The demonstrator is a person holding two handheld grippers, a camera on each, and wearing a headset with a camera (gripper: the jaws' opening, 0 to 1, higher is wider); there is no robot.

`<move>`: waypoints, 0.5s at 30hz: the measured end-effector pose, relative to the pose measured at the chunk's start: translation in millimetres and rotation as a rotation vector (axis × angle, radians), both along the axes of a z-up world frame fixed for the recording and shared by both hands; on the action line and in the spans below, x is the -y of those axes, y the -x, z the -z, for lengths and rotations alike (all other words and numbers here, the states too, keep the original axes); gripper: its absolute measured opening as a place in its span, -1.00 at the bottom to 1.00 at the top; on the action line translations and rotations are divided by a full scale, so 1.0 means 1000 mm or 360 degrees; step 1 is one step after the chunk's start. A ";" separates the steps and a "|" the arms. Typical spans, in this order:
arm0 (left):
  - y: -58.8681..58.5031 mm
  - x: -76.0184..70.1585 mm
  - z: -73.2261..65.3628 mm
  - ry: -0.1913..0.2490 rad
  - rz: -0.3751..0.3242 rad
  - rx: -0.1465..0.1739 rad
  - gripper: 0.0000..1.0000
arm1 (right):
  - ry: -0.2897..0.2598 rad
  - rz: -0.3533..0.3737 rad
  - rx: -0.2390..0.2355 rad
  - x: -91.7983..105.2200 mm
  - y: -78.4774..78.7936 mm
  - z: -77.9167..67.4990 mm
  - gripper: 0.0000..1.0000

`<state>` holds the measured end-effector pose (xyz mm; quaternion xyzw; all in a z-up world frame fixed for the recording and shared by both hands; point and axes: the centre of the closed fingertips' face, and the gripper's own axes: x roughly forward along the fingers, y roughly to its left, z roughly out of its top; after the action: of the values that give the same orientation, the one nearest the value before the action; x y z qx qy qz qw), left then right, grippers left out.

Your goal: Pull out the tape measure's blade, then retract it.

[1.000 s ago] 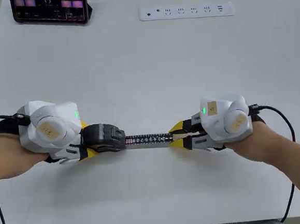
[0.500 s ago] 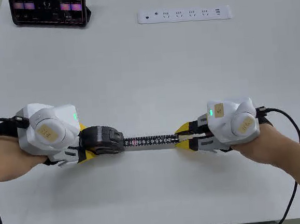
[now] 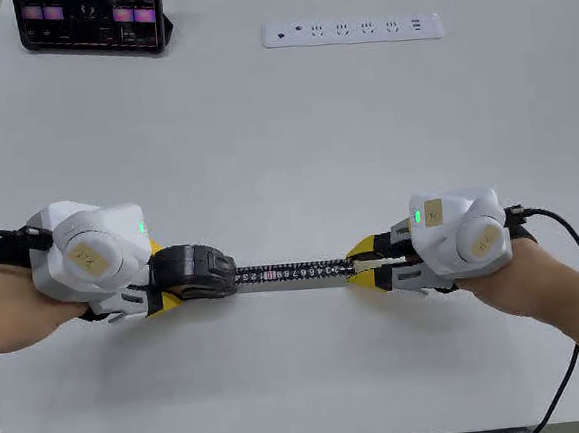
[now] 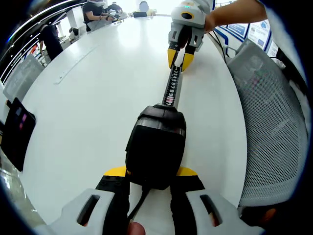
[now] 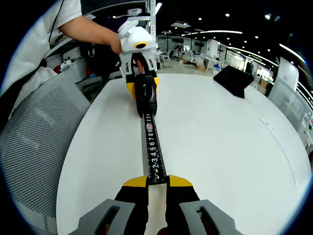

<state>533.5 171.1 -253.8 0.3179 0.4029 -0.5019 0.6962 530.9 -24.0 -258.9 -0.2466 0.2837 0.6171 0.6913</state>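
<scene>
Near the front edge of the white table [image 3: 283, 137], the left gripper [image 3: 163, 287] is clamped on the black case of the tape measure [image 3: 196, 272]. The right gripper [image 3: 362, 268], well apart to the right, is closed on the tip of the blade [image 3: 294, 272], which runs drawn out straight between the two. Farther back lie a white power strip [image 3: 352, 30] and, at the far left, a dark tablet [image 3: 88, 17] with a lit screen.

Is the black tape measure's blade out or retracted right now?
Out. A numbered stretch of blade spans from the black case in the left gripper to the right gripper, shut on its tip.
</scene>
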 end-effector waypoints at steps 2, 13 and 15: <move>0.000 0.000 0.000 0.0000 0.0000 0.0000 -0.46 | 0.0006 0.0002 -0.0001 0.003 0.000 0.000 -0.83; 0.000 0.001 0.000 0.0001 -0.0006 0.0004 -0.46 | 0.0032 0.0025 0.0002 0.019 0.000 -0.001 -0.83; 0.000 0.001 0.000 0.0001 -0.0006 0.0004 -0.46 | 0.0040 0.0028 0.0004 0.022 0.000 -0.001 -0.83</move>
<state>533.1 170.0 -253.5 0.3176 0.4026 -0.5002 0.6978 531.2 -45.8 -258.4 -0.2535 0.2928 0.6070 0.6940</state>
